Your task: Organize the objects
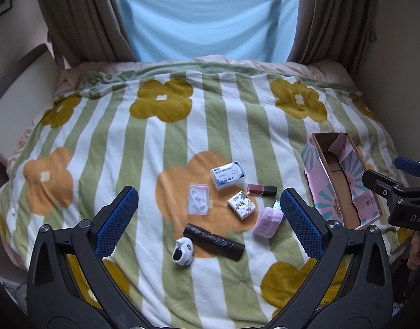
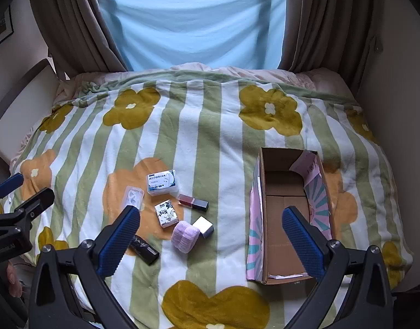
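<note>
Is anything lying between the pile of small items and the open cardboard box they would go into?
Nothing visible does. A bare strip of striped blanket separates the nearest items, the silver cube and the lipstick, from the cardboard box. The box is open on top and looks empty. Both grippers, left and right, are open and hold nothing.

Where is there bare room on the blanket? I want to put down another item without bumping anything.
Free: the strip between the silver cube and the cardboard box, and the far blanket toward the curtains. The box is empty too. Crowded: the orange flower, around the tissue pack, lipstick and pink puff.
</note>
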{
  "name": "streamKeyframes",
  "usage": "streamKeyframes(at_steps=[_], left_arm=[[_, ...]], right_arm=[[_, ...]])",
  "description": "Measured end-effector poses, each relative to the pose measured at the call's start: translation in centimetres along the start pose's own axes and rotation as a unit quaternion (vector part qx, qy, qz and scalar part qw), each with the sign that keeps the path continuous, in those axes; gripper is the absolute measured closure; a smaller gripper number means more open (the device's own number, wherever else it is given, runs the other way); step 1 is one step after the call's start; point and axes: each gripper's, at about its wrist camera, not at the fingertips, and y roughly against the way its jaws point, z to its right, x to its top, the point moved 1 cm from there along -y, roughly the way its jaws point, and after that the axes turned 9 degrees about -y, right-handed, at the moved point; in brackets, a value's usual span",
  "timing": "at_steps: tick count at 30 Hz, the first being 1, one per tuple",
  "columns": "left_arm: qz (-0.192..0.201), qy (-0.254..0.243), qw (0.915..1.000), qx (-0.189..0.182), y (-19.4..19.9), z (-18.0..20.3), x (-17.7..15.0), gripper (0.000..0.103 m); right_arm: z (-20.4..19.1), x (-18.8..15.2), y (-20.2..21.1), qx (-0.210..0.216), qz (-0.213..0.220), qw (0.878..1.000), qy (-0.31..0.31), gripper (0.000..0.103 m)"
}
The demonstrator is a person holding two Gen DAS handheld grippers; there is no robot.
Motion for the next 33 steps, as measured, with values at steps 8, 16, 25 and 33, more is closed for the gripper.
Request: streamKeyframes(at_steps=[8,16,25,33], left_arm=[[0.005,-0.002,0.9999,0.015,0.25,-0.06,-0.35,0.0],[0.002,0.004,0.9998,0.019,0.31,-0.34,-0.34,0.0],[0.002,0.005,0.9998,0.02,0.33,-0.45,-0.34,0.0],[0.003,0.006,0.9998,0.021,0.33,-0.66,-0.26,0.0]], right_arm=[[-0.01,0.07,-0.02,0.009,-0.002,1.0,-0.002,0.0],[0.0,0.13,-0.03,0.01,-0.002,1.0,-0.004,0.0],[-0.15,0.26,0.15,0.016,-0.002,1.0,-0.007,0.0],[-0.18,0.25,0.13,0.016,-0.001,1.0,-0.008,0.0]])
